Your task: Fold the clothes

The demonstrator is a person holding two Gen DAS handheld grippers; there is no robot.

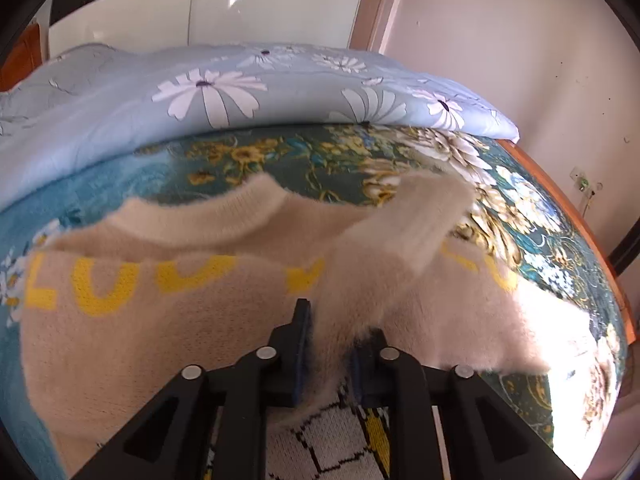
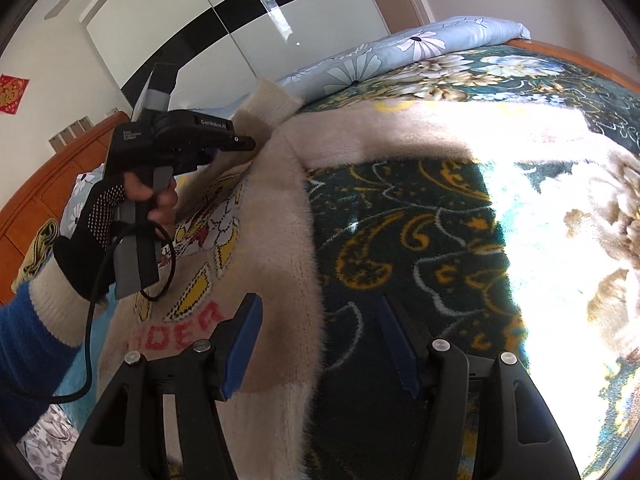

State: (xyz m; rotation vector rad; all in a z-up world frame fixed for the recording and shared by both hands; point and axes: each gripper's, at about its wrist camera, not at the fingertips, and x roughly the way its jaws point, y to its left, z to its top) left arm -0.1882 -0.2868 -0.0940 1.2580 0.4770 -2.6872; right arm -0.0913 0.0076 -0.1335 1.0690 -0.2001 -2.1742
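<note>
Left tongs [image 1: 332,344] clenched on sleeve [image 1: 400,240] of cream sweater [image 1: 120,340]; cuff sticks up beyond tips, over sweater chest. Right tongs [image 2: 320,344] released, jaws wide, hovering; sweater side edge under left finger, bare bedspread [image 2: 420,220] under right. Sweater lies flat on bed, collar far from you, blue quilt [image 1: 120,96] beyond. Step, as judged: folding sleeve inward. Next: lay sleeve across chest, release, smooth.

Left tongs [image 1: 334,344] pinching cream sweater [image 1: 160,320] sleeve (fuzzy) — floral bedspread [image 1: 320,160] beneath
</note>
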